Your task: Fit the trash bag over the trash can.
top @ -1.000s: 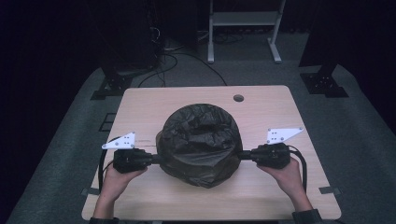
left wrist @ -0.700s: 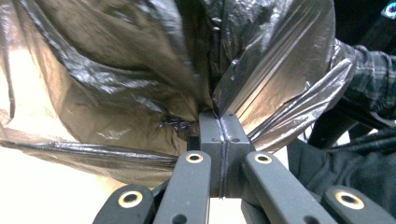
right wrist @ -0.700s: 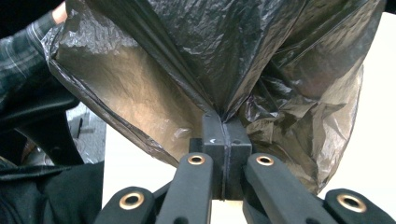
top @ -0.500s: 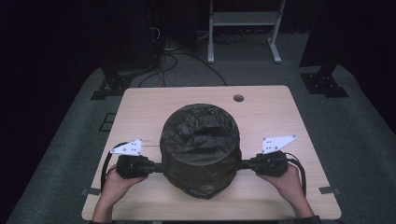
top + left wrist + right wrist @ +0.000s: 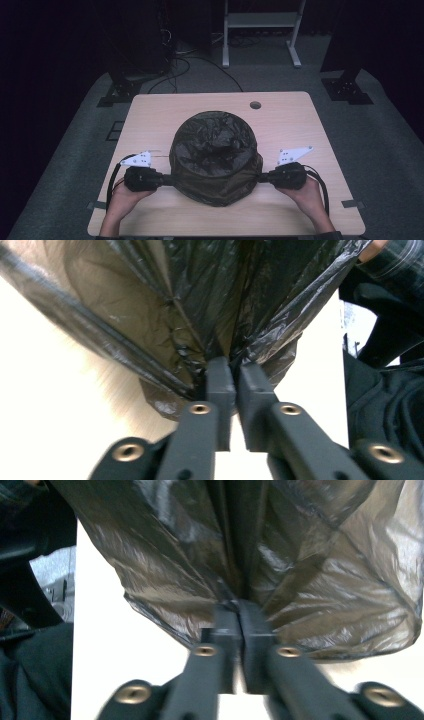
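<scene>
A black plastic bag point(image 5: 215, 155), puffed into a dome, sits on the middle of the wooden table point(image 5: 150, 115). My left gripper point(image 5: 169, 181) pinches its left edge and my right gripper point(image 5: 261, 177) its right edge, both low over the table. In the left gripper view the bag film point(image 5: 165, 315) gathers into the tips of the left gripper point(image 5: 235, 365), whose jaws have just been opening a little and show a thin slit. In the right gripper view the film point(image 5: 320, 580) runs between the tips of the right gripper point(image 5: 239, 607), whose jaws have also just eased open slightly.
A round cable hole point(image 5: 255, 105) lies in the table's far side. Beyond the table are a white metal stand point(image 5: 260, 30), black stand bases point(image 5: 345, 90) and cables on the grey floor. A person's hands hold the grippers near the front edge.
Both grippers have come down and toward the front edge with the bag's edges. The bag's dome has settled lower and wider on the table.
</scene>
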Demonstrator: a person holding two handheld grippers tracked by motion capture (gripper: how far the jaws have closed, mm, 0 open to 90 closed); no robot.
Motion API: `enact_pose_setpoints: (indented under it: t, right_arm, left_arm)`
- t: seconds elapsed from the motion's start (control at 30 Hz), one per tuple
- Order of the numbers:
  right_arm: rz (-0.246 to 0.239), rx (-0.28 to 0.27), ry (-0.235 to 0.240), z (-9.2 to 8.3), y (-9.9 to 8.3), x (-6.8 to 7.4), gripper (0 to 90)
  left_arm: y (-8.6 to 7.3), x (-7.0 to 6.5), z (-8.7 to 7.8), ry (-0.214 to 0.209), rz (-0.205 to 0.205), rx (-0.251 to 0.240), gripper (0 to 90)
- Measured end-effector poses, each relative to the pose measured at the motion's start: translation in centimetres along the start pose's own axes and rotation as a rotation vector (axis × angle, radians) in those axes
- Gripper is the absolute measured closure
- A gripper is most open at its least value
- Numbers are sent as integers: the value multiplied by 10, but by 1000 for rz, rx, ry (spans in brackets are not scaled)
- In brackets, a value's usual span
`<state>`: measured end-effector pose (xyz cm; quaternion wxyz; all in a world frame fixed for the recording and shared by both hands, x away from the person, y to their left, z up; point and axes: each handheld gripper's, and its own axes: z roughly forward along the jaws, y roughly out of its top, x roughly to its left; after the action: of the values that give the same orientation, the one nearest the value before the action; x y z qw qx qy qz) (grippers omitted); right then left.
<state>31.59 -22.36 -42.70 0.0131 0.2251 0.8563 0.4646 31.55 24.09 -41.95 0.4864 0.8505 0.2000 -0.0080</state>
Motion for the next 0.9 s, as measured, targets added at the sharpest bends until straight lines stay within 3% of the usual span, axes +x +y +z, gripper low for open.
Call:
enact_pose_setpoints:
  t: [0.27,0.57,0.6,0.63,0.77,0.8,0.9]
  right_arm:
    - [14,-85,-37,-19,11,4,449]
    - [-3,-174,-69,-43,26,11,224]
    - [-3,-180,-86,-48,32,11,156]
    - [-9,-180,-91,-50,34,12,137]
    - [-25,-201,-109,-56,41,14,119]
    - [-33,-214,-118,-59,46,14,96]
    - [-59,-244,-127,-64,53,16,94]
  left_arm:
    - [-2,-8,-6,48,-7,-19,411]
    - [-16,-15,-9,139,-19,0,18]
    - [-21,-16,-7,172,-12,21,0]
    - [-24,-17,-6,174,-13,29,0]
    - [-30,-17,-3,191,-13,72,0]
    - [-35,-16,0,210,-12,106,0]
    - [-43,-14,5,241,-10,147,0]
